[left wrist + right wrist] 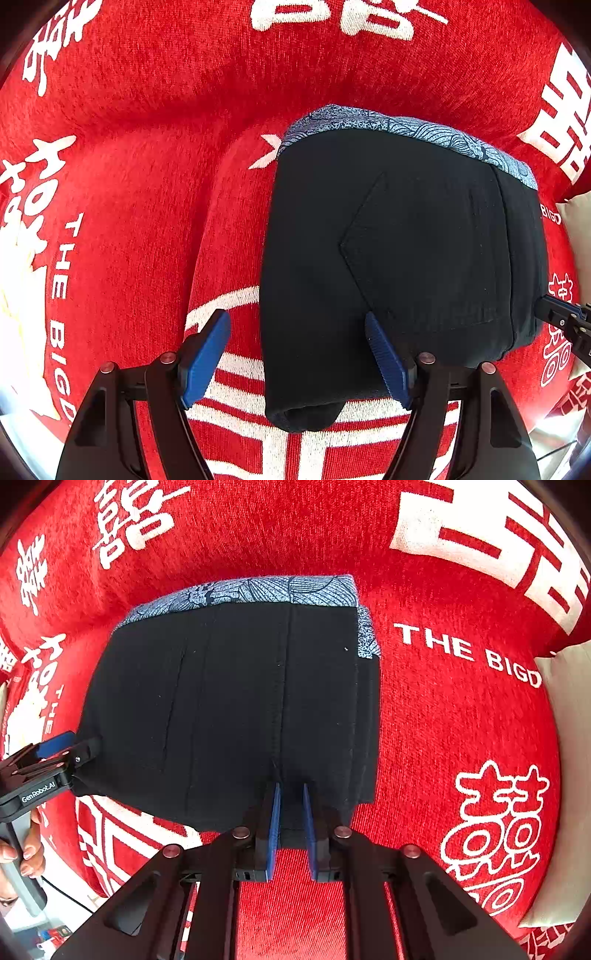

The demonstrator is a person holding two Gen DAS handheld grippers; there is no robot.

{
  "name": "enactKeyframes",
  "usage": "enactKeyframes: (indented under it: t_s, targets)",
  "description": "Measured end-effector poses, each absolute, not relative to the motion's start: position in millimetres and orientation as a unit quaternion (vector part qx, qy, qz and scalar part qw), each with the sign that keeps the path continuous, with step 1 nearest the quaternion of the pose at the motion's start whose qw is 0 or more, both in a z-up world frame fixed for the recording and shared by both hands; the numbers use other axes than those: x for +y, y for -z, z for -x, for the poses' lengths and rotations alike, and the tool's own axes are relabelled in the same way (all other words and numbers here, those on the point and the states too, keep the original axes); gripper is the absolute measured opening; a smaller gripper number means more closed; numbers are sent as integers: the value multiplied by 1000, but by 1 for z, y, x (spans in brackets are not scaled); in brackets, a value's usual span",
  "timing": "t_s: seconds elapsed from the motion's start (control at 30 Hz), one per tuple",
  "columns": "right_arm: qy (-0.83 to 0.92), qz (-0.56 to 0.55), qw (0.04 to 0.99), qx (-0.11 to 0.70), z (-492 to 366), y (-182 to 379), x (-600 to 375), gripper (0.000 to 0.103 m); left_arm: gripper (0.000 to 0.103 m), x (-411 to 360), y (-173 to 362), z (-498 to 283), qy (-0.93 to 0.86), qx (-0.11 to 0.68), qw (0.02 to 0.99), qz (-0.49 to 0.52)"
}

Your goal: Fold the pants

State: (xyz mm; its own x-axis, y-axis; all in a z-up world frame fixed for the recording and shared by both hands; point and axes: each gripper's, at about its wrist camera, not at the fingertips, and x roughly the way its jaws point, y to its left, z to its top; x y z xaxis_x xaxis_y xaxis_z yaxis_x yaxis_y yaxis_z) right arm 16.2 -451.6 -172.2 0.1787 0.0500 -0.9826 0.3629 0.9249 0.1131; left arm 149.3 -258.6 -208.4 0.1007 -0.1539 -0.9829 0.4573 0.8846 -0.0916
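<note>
Right gripper (290, 808): blue pads nearly pressed together, pinching the near hem of the pants, close to the centre seam.
Left gripper (297, 354): blue fingers spread wide, holding nothing; its right finger lies over the near left part of the folded bundle, its left finger over bare blanket.
Pants (229, 709): directly ahead of both tools, folded into a compact, roughly square black stack; the far edge shows a blue-and-white patterned waistband (258, 590).
Stage, as I judge it: the fold looks close to done, with only squaring or a last tuck left.
Risk one: if the right tool lifts or pulls toward itself while clamped, the top layer could drag and the stack would shear open, since nothing on the left pins it.
Risk two: the near left corner (303, 417) bulges into a soft roll; pressing there with a spread finger could push that roll out rather than flatten it.
Risk three: the plush blanket grips cloth, so sliding the bundle may rumple the lowest layer unseen.
Pants material: dense, matte black cloth, stitched seams running front to back, a pointed patch pocket (417, 251) outlined in thread in the left view.
Waistband texture: thin printed fabric with fine leaf and wave lines.
Red blanket (443, 720): fuzzy, chenille-like pile with white woven characters and lettering, swelling softly around the bundle.
Pale cushion (569, 768): beyond the blanket, far right of the right tool, smooth and cream.
</note>
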Motion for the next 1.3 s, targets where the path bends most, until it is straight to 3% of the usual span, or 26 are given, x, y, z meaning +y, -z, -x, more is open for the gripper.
enactKeyframes:
  t_s: [0.2,0.37,0.5,0.6,0.7,0.87,1.0,1.3]
  targets:
    - [123,-157,742,640,-18,166,-459,41,82,-257,205,-151,203,638,733,-121]
    - [130,-162,738,642,-16,160,-464,44,82,-258,206,-152,203,636,733,-127]
    - [135,-147,739,643,-16,159,-462,54,82,-260,205,-152,204,635,733,-133]
    - [131,-141,739,646,-16,164,-459,55,83,-261,207,-152,205,636,732,-135]
    - [135,-141,737,648,-15,173,-458,58,90,-260,208,-153,197,633,735,-142]
    - [138,-120,742,645,-13,176,-455,65,90,-258,210,-155,199,638,731,-138]
    - [134,-165,737,642,-8,177,-469,69,90,-260,210,-157,205,639,727,-146]
    - [92,-209,744,628,9,163,-494,69,90,-260,204,-172,229,649,711,-142]
